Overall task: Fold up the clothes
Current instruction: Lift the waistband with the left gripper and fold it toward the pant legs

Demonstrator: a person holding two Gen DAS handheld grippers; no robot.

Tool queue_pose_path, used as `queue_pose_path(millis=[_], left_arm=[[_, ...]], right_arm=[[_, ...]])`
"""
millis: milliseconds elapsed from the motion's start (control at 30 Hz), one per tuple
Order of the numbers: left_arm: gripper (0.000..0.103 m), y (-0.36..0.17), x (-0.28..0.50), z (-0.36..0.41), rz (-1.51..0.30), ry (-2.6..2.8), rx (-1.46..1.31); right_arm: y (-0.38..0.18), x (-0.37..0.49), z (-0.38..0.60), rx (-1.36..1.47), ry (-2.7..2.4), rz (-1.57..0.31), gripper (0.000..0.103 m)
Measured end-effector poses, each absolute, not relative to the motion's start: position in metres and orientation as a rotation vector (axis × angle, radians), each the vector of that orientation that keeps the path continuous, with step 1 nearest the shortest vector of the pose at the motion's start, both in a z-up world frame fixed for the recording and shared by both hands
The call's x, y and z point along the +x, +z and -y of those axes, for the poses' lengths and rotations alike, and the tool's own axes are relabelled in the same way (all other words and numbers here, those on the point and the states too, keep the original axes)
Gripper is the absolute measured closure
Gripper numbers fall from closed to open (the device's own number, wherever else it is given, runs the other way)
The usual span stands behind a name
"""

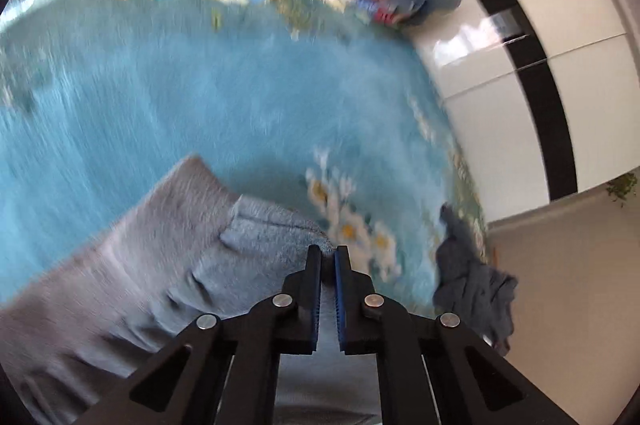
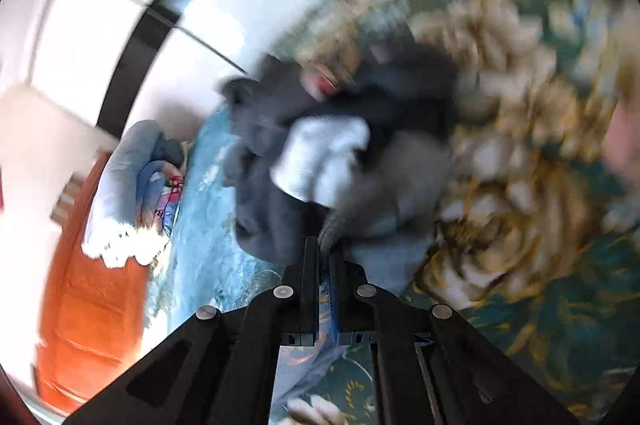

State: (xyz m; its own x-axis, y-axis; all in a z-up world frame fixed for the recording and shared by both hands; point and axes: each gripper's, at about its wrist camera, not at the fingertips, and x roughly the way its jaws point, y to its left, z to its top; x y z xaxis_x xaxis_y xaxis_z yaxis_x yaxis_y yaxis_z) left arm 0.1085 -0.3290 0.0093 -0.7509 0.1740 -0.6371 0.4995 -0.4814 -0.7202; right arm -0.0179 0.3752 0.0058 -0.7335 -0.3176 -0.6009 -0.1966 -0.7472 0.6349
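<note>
left gripper [image 1: 328, 252]: jaws nearly closed, pinching grey garment [image 1: 132, 257] edge over blue floral blanket [image 1: 208, 97] | right gripper [image 2: 324, 245]: pinching grey cloth, blurred | dark garment [image 1: 472, 277] heaped at blanket's edge

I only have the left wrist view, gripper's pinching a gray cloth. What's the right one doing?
Observer: The right gripper is also shut on the gray garment, clamping an edge of it.
Operator: Anything else near it?
Observer: A dark garment is bunched just beyond, partly under the gray one.
Operator: What is it over?
Observer: A teal bedspread with large gold flowers; the view is blurred.
</note>
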Motion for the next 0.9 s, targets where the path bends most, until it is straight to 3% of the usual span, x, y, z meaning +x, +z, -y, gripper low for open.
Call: queue_pose_path(millis=[100,200,433,567,733,900], left_arm=[[0.096,0.001,0.086,0.343,-1.501,-2.25,1.017],[0.096,-0.024,0.058,0.343,-1.405,-2.173,1.125],[0.093,-0.059,0.035,0.352,-1.42,-2.137,1.182],[0.087,-0.05,0.041,0.355,-1.476,-2.208,1.179],[0.086,-0.039,0.065,0.36,-1.626,-2.166,1.152],[0.074,-0.041,0.073,0.363,-1.711,-2.089,1.152]], right_arm=[[0.008,-0.053,-0.356,1.235,-2.663,1.029,0.099],[-0.023,-0.104,-0.335,1.42,-2.682,0.992,0.099],[-0.082,-0.133,-0.34,1.445,-2.574,1.137,0.095],[-0.071,-0.116,-0.355,1.346,-2.561,1.146,0.065],[-0.049,-0.087,-0.371,1.307,-2.552,1.146,0.064],[-0.06,-0.082,-0.356,1.399,-2.454,1.197,0.064]])
